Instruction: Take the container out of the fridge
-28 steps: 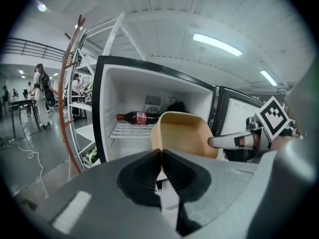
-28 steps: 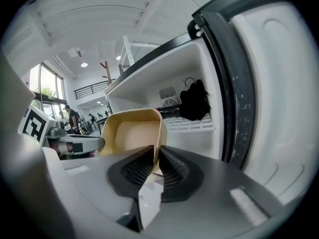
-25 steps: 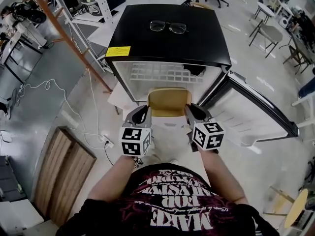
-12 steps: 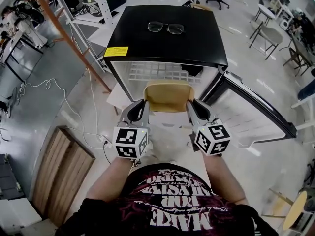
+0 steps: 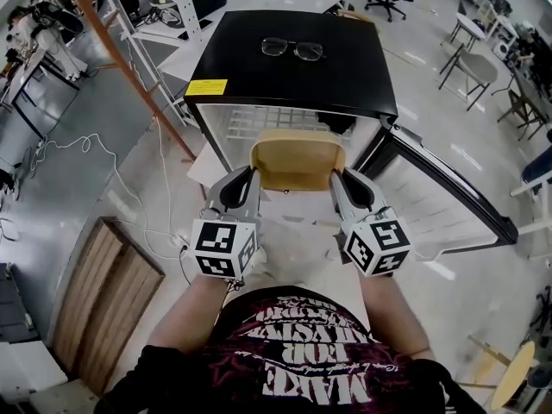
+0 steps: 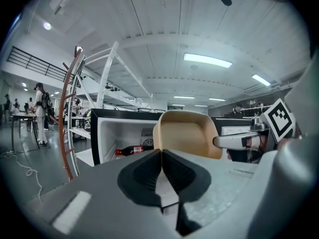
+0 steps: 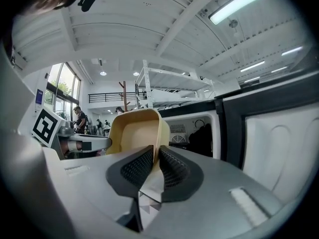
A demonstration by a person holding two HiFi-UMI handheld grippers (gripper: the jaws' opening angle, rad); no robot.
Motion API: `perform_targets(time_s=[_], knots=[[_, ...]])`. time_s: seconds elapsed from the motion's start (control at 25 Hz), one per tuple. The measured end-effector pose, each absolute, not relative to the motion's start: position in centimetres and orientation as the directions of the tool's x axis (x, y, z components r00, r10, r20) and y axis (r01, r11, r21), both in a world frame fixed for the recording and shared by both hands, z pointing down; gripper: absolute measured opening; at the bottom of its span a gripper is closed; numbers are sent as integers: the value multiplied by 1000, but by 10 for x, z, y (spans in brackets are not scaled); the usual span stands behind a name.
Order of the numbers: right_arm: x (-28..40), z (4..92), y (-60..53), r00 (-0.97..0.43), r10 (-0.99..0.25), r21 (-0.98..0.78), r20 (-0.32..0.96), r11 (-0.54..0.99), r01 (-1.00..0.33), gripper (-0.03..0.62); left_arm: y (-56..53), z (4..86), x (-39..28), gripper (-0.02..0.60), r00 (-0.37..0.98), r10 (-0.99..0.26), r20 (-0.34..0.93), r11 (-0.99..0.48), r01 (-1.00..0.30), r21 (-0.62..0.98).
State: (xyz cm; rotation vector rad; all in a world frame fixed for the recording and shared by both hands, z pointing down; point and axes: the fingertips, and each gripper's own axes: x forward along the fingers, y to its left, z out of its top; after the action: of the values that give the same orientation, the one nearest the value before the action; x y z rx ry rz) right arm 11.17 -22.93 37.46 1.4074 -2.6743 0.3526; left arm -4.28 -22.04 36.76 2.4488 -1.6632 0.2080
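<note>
Raised and drawn nearer since a second ago, the container (image 5: 297, 159) now looks larger in the head view and sits higher against the fridge (image 5: 345, 80) opening. It is a tan, rectangular tub held in the air just outside the open front of the black fridge, between the two grippers. Its open side faces up and back toward the person, so both gripper views look into its hollow. In the head view its longer side runs left to right, from one gripper to the other.

The left gripper (image 5: 249, 178) has its jaws closed on the tub's left wall. The right gripper (image 5: 340, 179) has its jaws closed on the right wall, with the thin edge pinched between the dark pads.

The fridge door (image 5: 444, 201) stands swung open to the right. A pair of glasses (image 5: 291, 48) lies on the fridge's top. In the left gripper view, a red bottle (image 6: 132, 150) lies on its side inside the fridge, behind the tub.
</note>
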Motion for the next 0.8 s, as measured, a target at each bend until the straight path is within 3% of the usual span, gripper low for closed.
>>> perform_targets(time_s=[0.8], knots=[[116,304,-215,-615,-785,-113,67,607,-787,72,-203,294,-39,11,367,-928,67,-367,-930,6]])
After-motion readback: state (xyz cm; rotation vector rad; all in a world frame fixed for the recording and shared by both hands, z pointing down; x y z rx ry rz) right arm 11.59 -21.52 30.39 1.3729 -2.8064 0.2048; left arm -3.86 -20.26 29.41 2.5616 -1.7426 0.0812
